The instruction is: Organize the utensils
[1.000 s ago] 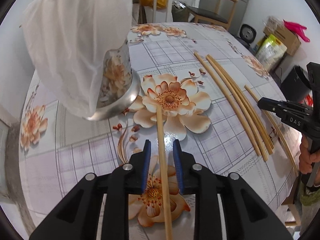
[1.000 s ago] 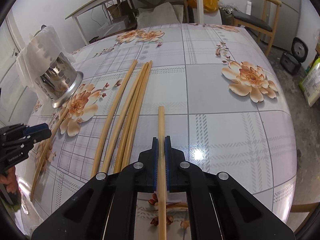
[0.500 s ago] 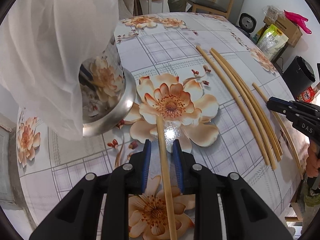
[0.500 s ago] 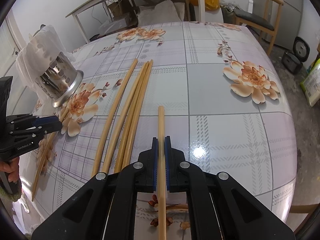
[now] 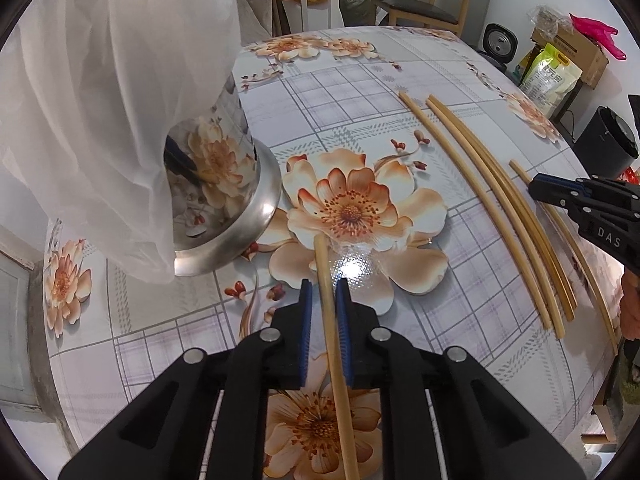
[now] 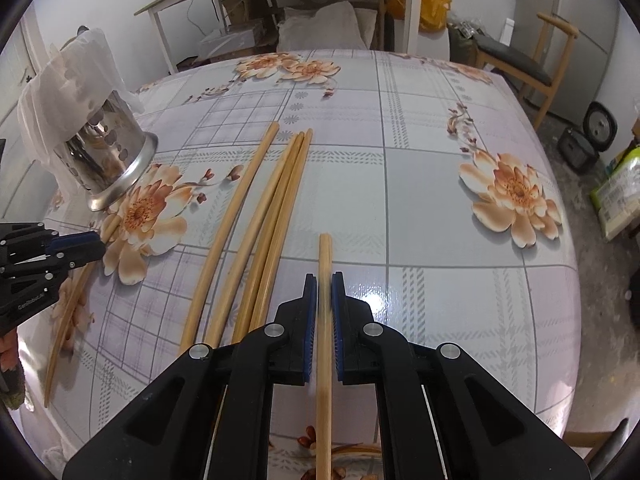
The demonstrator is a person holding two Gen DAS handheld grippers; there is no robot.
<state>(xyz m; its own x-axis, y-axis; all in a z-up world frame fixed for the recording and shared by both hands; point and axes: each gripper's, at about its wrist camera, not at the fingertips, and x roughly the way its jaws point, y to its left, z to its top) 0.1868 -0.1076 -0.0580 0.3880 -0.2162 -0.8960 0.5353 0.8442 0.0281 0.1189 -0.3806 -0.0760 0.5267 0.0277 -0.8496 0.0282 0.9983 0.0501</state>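
Two pale bamboo chopsticks are the ones in hand, one per claw. The left gripper [image 5: 322,292] straddles its pale bamboo chopstick [image 5: 330,320], and its blue-padded jaws are closing on the stick; a thin gap shows at the left pad, so I judge the pinch not yet firm. The right gripper [image 6: 325,284] has its pads clamped flat against a second bamboo chopstick [image 6: 324,320], whose tip juts forward past the fingertips. Both sticks run lengthwise down the slot between the fingers, probably so each can be tipped end-first into the holder.

That holder, a shiny perforated steel utensil cup [image 5: 216,196] with a flared base, draped in a thin white plastic bag [image 5: 100,92], is the landmark. The left chopstick's tip lies just beside its base rim, on the big printed flower. Four loose bamboo chopsticks [image 6: 248,232] lie right of the cup, nearly parallel and partly touching, between the cup and the right claw. They look like the remaining work.

The floral plaid oilcloth table [image 6: 440,200] is bare beyond the sticks, giving free room on the far side of the cup. The cup itself stands near the table's left edge, and the hanging bag hides its mouth from here, so I judge insertion needs a lift well above the bag folds. The near table edge sits close under both grippers.
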